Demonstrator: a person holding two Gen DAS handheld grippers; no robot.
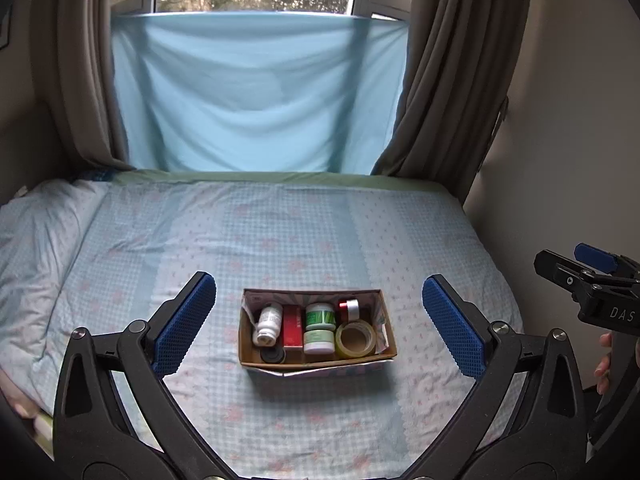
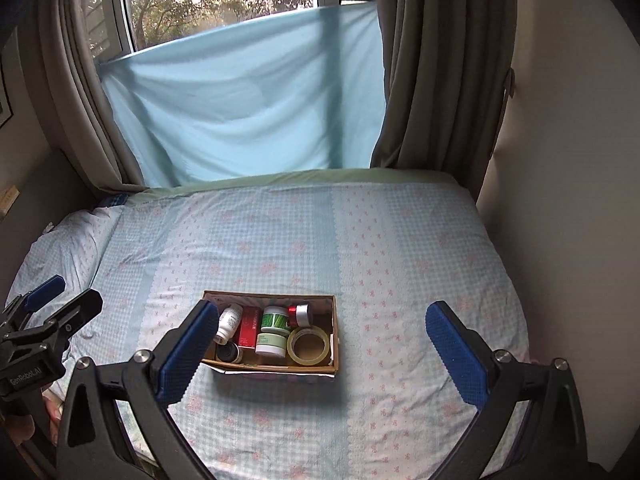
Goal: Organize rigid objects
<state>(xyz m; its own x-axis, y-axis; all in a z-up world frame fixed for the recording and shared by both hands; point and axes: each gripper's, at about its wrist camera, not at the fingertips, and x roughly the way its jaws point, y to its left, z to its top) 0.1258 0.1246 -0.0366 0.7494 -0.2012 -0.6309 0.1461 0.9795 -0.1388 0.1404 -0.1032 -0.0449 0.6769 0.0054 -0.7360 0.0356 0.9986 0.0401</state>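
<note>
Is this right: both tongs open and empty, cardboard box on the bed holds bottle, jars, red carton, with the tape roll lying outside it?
Wrong on one point: the clear round tape roll lies inside the brown cardboard box, right end, per the left wrist view. The rest stands.

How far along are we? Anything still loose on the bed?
Looks about finished: the white bottle, red carton, green jars, tape roll and other small items all sit inside the cardboard box. Nothing in hand: left gripper and right gripper are open. No loose objects visible on the bedsheet.
</note>
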